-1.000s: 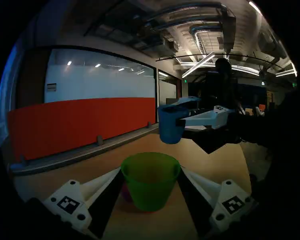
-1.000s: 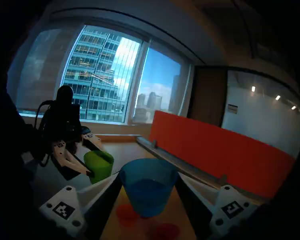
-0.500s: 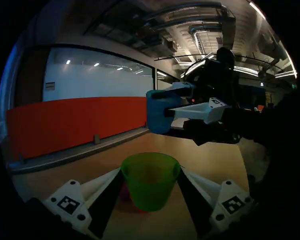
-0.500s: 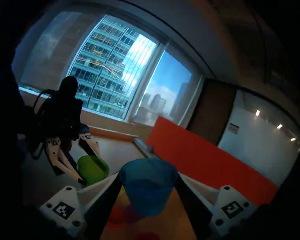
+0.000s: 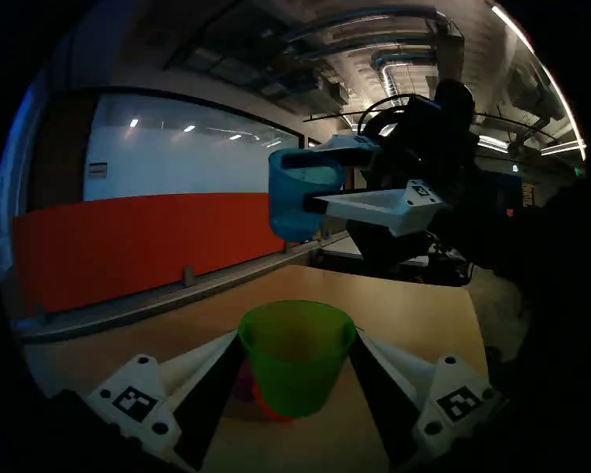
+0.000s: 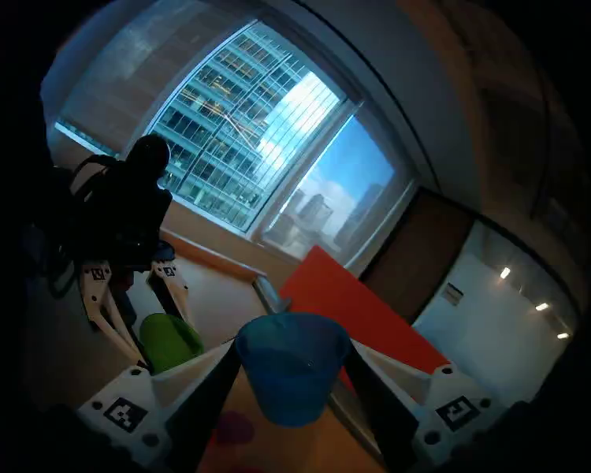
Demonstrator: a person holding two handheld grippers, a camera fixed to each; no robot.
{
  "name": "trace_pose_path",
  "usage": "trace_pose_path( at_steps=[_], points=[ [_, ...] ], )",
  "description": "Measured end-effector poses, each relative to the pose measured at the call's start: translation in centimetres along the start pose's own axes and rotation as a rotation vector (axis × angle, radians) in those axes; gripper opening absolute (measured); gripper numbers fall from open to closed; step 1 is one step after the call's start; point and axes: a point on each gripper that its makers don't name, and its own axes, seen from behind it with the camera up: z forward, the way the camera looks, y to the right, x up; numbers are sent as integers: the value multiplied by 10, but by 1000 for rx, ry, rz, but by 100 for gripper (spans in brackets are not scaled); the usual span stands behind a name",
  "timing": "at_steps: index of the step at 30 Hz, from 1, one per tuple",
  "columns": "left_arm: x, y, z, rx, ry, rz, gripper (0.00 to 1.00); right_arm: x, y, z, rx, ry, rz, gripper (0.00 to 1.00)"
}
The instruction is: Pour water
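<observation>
In the left gripper view my left gripper [image 5: 295, 370] is shut on a green cup [image 5: 297, 355], held upright just above the wooden table [image 5: 406, 307]. Higher and beyond it hangs a blue cup [image 5: 299, 193] tilted slightly, pinched by the right gripper [image 5: 327, 185]. The right gripper view has my right gripper [image 6: 291, 378] shut on that blue cup [image 6: 293, 366], with water inside. Lower left there, the green cup [image 6: 169, 340] sits between the left gripper's fingers [image 6: 110, 319].
An orange partition [image 5: 146, 236] with a glass wall runs behind the table. A large window [image 6: 240, 150] lies beyond the left gripper. Small coloured discs, one pink [image 6: 234, 427], lie on the table under the cups. The person's dark sleeve [image 5: 516, 244] fills the right side.
The blue cup has risen and moved left toward the green cup, and the right gripper view has rolled and tipped. The green cup has stayed in place.
</observation>
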Motion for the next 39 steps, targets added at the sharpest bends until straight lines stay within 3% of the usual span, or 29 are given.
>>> trace_pose_path(
  at_steps=[18, 30, 39],
  points=[
    [2, -1, 4, -6, 5, -6, 87, 16, 10, 24, -14, -7, -270, 92],
    [5, 1, 6, -12, 10, -6, 87, 19, 14, 37, -18, -16, -411, 92],
    [4, 2, 6, -15, 7, -3, 87, 21, 20, 39, -35, -18, -472, 92]
  ],
)
